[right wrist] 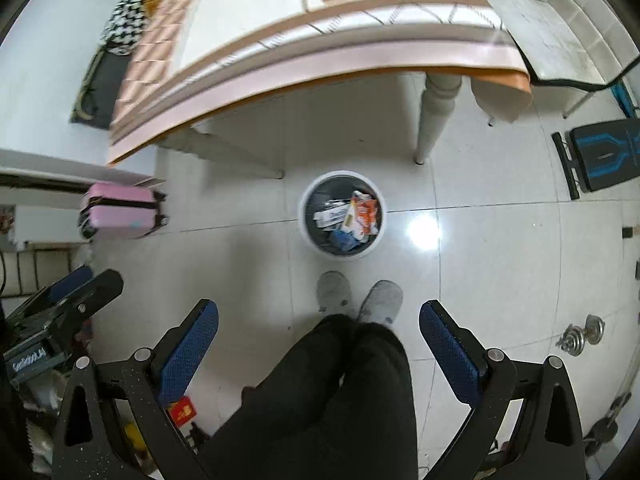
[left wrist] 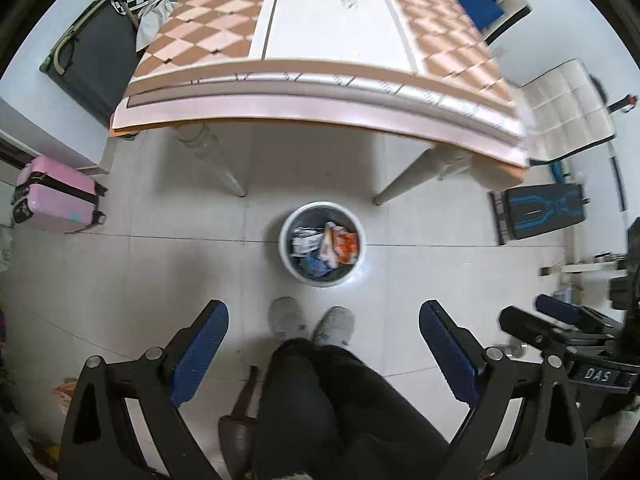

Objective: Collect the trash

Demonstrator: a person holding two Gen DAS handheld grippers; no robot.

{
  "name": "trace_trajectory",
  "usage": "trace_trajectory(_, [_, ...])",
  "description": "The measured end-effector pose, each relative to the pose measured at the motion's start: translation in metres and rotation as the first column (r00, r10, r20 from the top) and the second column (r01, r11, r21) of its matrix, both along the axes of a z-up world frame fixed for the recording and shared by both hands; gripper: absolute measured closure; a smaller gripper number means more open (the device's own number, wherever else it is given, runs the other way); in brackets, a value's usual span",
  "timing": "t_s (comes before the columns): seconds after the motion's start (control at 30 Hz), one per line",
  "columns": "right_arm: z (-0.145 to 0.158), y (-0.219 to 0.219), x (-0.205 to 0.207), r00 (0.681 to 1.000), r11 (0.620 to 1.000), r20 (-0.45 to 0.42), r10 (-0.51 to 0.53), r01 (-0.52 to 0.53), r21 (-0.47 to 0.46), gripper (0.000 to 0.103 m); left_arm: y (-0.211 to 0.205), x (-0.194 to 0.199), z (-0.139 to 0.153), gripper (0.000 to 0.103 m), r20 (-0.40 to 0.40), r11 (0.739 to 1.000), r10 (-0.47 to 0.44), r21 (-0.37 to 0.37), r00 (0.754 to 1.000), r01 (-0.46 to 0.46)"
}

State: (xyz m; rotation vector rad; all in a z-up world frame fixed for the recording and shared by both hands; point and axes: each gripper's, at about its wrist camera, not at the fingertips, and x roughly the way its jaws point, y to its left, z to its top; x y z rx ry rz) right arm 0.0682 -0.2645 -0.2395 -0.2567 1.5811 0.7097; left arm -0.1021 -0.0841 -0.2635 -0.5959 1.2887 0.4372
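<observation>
Both grippers are hanging spread and empty above the bin.

The left gripper [left wrist: 324,320] and right gripper [right wrist: 319,318] are holding nothing, jaws wide apart, pointing down past the person's slippers [right wrist: 360,298] at the bin [left wrist: 322,250] on the floor just before the table [left wrist: 320,80]. Wrappers [left wrist: 338,244] are lying inside; the table top is showing none, so scanning floor and corners seems wise.

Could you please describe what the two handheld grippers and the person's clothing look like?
The left gripper and right gripper match: black angular frames with silver pivot bolts and textured blue finger pads. The person wears black trousers and grey slippers.
</observation>
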Motion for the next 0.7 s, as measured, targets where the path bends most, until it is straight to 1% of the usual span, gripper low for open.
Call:
trace_trajectory(0.13, [0.046, -0.004, -0.012, 0.999, 0.998, -0.012, 0.037, -0.037, 0.046, 0.001, -0.003, -0.014, 0.036, 0.005, 0.049, 1.0, 0.0, -0.029, 0.999, 0.002])
trace_trajectory(0.37, [0.109, -0.007, -0.031, 0.998, 0.992, -0.044, 0.051, -0.045, 0.12, 0.001, -0.007, -0.036, 0.084, 0.005, 0.109, 0.998, -0.014, -0.065, 0.994, 0.021])
trace_trajectory(0.53, [0.14, -0.007, -0.042, 0.997, 0.986, -0.039, 0.067, -0.06, 0.154, 0.001, -0.011, -0.043, 0.11, 0.005, 0.152, 0.997, -0.029, -0.065, 0.988, 0.039])
trace_trajectory(0.6, [0.147, -0.007, -0.046, 0.996, 0.983, -0.057, 0.065, -0.054, 0.175, 0.001, -0.014, -0.044, 0.117, 0.005, 0.168, 0.997, -0.034, -0.057, 0.985, 0.045])
trace_trajectory(0.7, [0.154, -0.007, -0.05, 0.996, 0.98, -0.046, 0.074, -0.064, 0.187, 0.001, -0.017, -0.046, 0.125, 0.005, 0.186, 0.997, -0.04, -0.056, 0.982, 0.051])
